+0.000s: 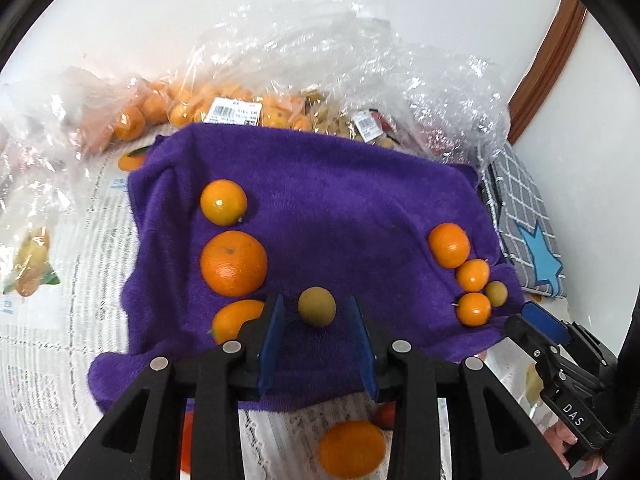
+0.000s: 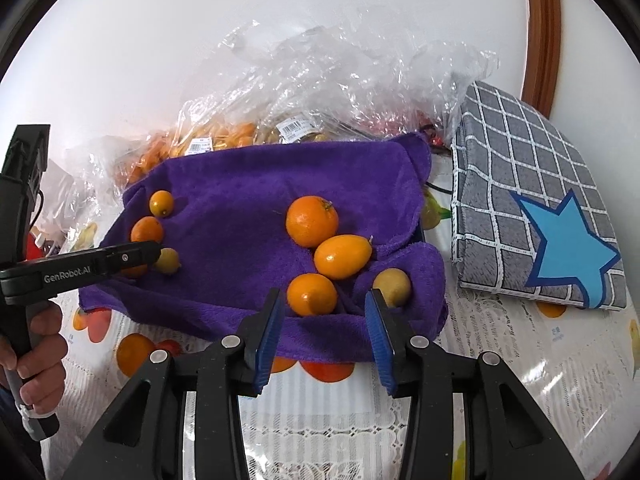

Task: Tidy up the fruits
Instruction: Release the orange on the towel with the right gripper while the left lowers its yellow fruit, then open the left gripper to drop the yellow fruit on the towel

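A purple towel [image 1: 340, 208] lies spread on the table. On its left side sit a small orange [image 1: 223, 202], a large orange [image 1: 233, 263] and a third one partly behind my left finger. A small brown-green round fruit [image 1: 317, 307] rests on the towel between the pads of my left gripper [image 1: 316, 302], which is open with gaps on both sides. On the towel's right side lie three oranges [image 2: 312, 221] and a yellowish fruit [image 2: 394, 286]. My right gripper [image 2: 324, 296] is open, its tips just short of the nearest orange [image 2: 312, 294].
Clear plastic bags [image 1: 248, 108] with oranges and other fruit are heaped behind the towel against the white wall. A folded grey checked cloth with a blue star [image 2: 532, 208] lies to the right. A person's hand [image 2: 40, 356] holds the left gripper's handle. The tablecloth [image 2: 520, 360] carries fruit prints.
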